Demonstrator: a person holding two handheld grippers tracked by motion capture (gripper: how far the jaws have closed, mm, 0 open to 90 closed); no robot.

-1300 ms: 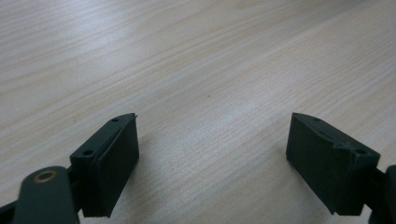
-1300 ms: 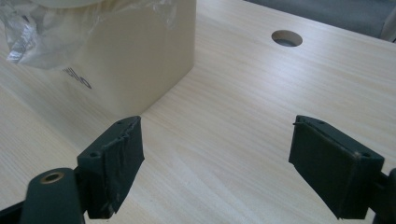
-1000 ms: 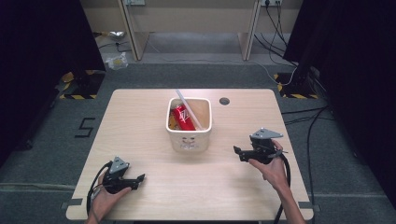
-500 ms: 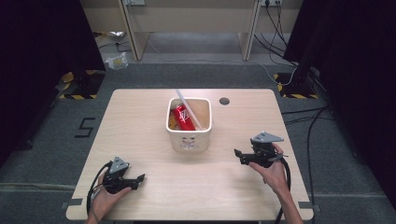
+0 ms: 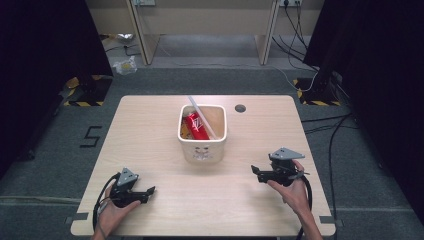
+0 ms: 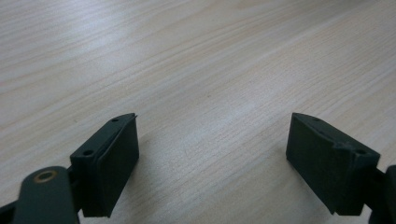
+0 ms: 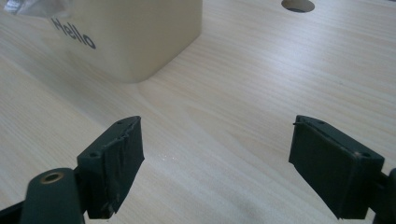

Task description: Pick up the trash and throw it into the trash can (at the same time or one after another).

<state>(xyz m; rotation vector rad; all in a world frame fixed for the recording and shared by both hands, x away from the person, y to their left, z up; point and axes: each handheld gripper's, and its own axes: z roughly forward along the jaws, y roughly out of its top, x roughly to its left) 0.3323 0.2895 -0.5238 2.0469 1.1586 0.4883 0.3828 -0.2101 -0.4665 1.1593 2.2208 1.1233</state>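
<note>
Nearest the person, the left gripper lies low on the pale wood-grain table near its front left corner, held in the left hand; in the left gripper view its two blocky black jaws stand wide apart over bare laminate, nothing between them. On the right side, slightly farther in, the right gripper is held in the right hand, topped by a grey three-cornered plate, jaws likewise spread wide and empty, the near pad's face visibly scuffed. Beyond both, at mid-table, stands a cream, round-cornered square bin with smooth matte walls, lettered "Hello" on one face. Inside it a red drink can lies tilted, with a white strip-like item leaning across. Behind the bin, a round cable hole pierces the tabletop.
</note>
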